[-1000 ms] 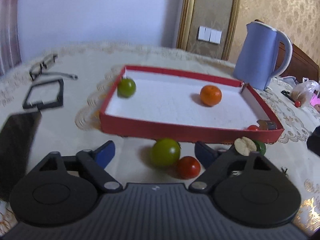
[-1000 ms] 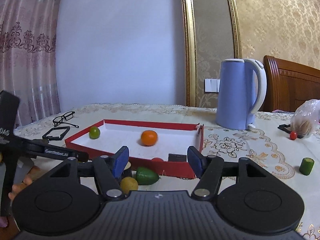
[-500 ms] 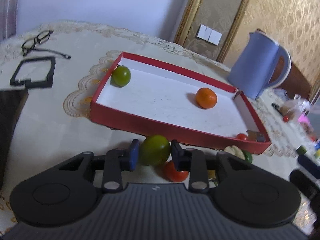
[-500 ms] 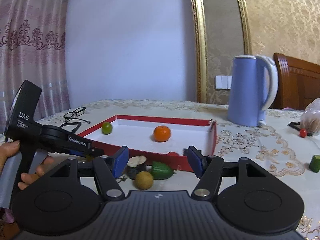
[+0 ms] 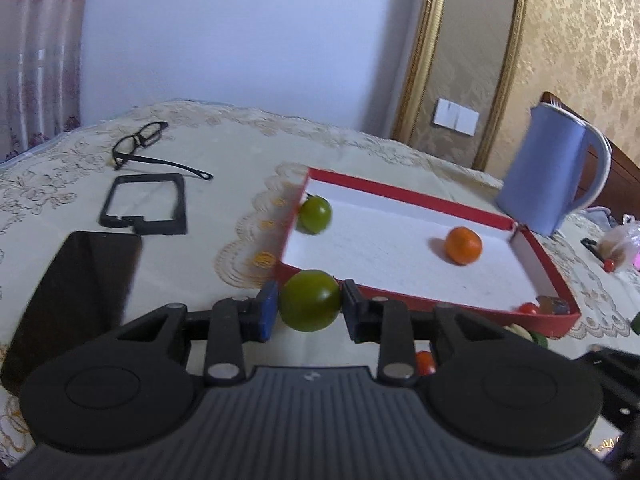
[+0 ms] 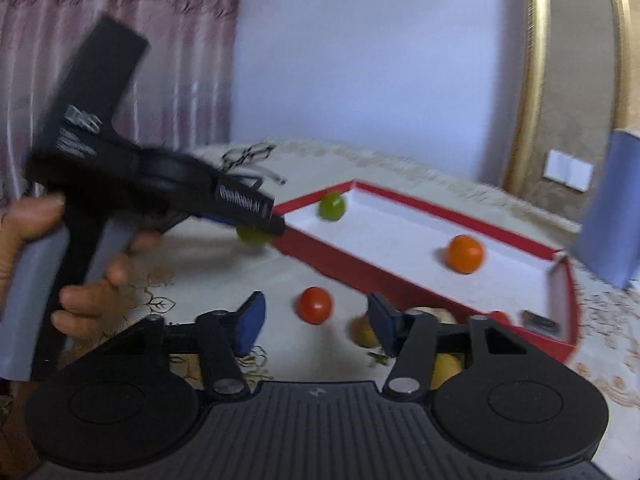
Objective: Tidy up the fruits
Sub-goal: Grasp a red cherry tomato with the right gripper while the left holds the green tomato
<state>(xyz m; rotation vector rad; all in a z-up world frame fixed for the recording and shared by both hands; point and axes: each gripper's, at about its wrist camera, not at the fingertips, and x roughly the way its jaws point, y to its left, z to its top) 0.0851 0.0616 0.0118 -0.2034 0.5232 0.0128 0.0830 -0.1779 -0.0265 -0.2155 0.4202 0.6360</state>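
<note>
your left claw (image 5: 309, 307) is closed snugly on a large green tomato (image 5: 310, 301), held off the worktop (image 5: 224, 148) just short of the near left corner of the red tray (image 5: 424, 304). inside the tray sit a smaller green tomato (image 5: 315, 214) and an orange (image 5: 463, 245). your right claw (image 6: 316, 320) is wide open and holds nothing, with a red tomato (image 6: 315, 305) lying on the cloth between its fingers. the round tomato could roll out of the pads if you tilt, or knock against the tray wall if carried too low.
</note>
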